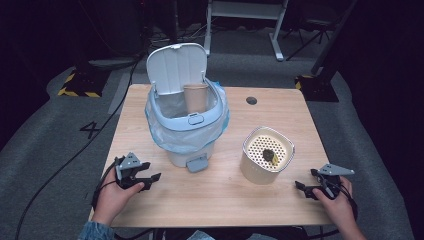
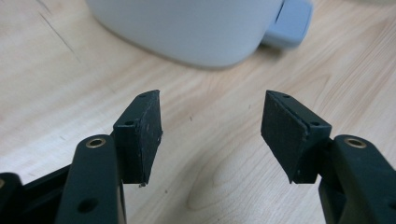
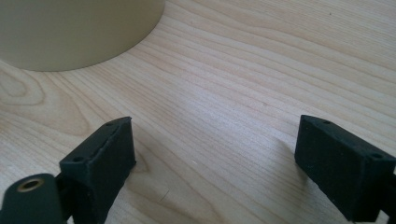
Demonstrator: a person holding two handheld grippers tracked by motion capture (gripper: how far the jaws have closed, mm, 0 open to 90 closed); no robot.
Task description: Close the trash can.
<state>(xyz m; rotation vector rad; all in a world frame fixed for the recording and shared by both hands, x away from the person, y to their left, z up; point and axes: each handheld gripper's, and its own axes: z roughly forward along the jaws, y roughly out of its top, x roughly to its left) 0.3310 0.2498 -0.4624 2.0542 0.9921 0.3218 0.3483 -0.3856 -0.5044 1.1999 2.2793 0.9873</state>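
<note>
Looking like a lab or studio setup: lone wooden counter (image 1: pixel 280 120) sitting on grey carpet (image 1: pixel 45 135), hazard-striped stand bases (image 1: pixel 80 82), cables (image 1: pixel 75 155) trailing around.

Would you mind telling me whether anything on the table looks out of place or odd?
Two small things. A paper cup stands upright inside the open bin, leaning against the back rim rather than lying at the bottom. A dark scrap sits on the perforated insert of the beige container. Nothing is spilled or tipped.
</note>
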